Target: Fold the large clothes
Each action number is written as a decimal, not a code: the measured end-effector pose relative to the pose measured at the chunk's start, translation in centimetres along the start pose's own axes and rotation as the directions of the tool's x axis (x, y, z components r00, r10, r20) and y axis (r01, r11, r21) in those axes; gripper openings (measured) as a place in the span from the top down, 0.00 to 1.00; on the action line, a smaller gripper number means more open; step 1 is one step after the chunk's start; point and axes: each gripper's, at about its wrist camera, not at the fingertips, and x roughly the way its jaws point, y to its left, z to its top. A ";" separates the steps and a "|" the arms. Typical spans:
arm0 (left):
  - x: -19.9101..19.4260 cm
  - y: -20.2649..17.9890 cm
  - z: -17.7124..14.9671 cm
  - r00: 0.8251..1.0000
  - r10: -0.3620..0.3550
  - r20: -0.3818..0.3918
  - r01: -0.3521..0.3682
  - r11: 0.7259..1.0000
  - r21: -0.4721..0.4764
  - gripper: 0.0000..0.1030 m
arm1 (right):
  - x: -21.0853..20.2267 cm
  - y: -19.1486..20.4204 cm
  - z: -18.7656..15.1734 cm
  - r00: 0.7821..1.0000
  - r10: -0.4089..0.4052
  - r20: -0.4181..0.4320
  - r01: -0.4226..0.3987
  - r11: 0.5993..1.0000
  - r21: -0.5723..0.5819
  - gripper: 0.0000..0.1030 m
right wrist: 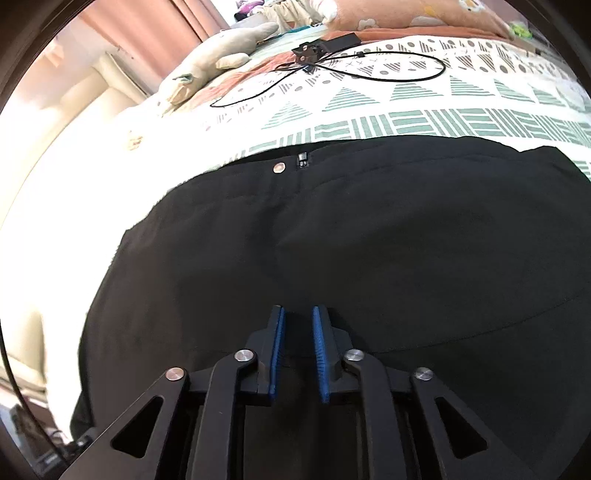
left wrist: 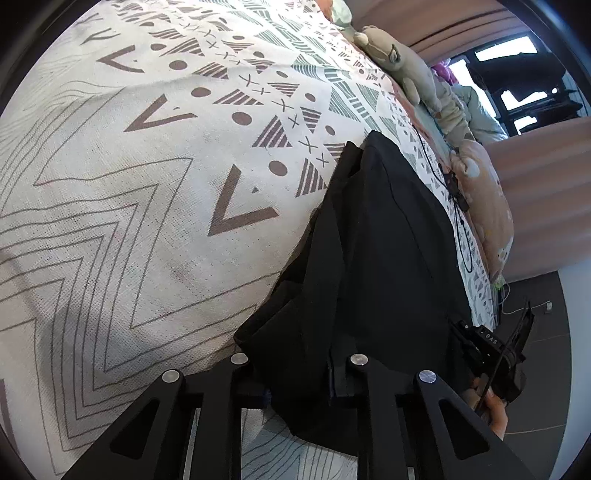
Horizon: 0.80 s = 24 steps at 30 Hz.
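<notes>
Black trousers point(left wrist: 373, 236) lie along the right side of a patterned bedspread point(left wrist: 155, 177). Their near end rises up to my left gripper point(left wrist: 299, 373) and bunches between its fingers, covering the tips; the gripper is shut on the cloth. In the right wrist view the trousers point(right wrist: 369, 240) spread wide and flat, with the waistband and a metal button point(right wrist: 279, 168) at the far edge. My right gripper point(right wrist: 298, 314) hovers low over the cloth, its blue pads point(right wrist: 277, 350) a little apart with nothing between them. The left wrist view also shows the right gripper point(left wrist: 491, 354), held by a hand point(left wrist: 495, 406).
A black cable point(right wrist: 388, 70) and a small black box point(right wrist: 325, 46) lie on the bedspread point(right wrist: 406, 122) beyond the waistband. Plush toys point(left wrist: 402, 62) and a peach pillow point(left wrist: 487, 206) line the bed's far edge. Pink curtains point(right wrist: 147, 33) and dark floor point(left wrist: 546, 317) border the bed.
</notes>
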 end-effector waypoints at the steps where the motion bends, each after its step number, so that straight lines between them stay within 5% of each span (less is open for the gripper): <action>1: 0.0 -0.2 0.0 1.000 0.001 0.003 -0.001 1.000 0.000 0.83 | -0.7 -0.4 0.0 1.000 0.000 0.014 0.000 1.000 0.015 0.74; 3: -0.4 -0.3 0.0 1.000 -0.004 0.010 0.004 1.000 -0.003 0.85 | -3.0 -0.9 -0.4 0.997 -0.005 0.075 0.003 0.999 0.036 0.54; 4: -0.6 -0.4 0.0 1.000 -0.011 0.015 0.011 1.000 -0.006 0.85 | -3.9 -0.9 -0.8 0.995 -0.006 0.098 0.002 0.999 0.038 0.52; 13: -3.1 -1.5 0.4 0.989 -0.141 0.037 0.141 0.990 0.012 0.88 | -9.7 -0.1 -5.5 0.990 0.079 0.118 -0.084 0.996 0.034 0.51; 24: -6.3 -7.2 -0.1 0.974 -0.214 0.075 0.203 0.971 0.123 0.90 | -13.8 1.1 -14.1 0.986 0.114 0.121 -0.114 0.993 -0.013 0.51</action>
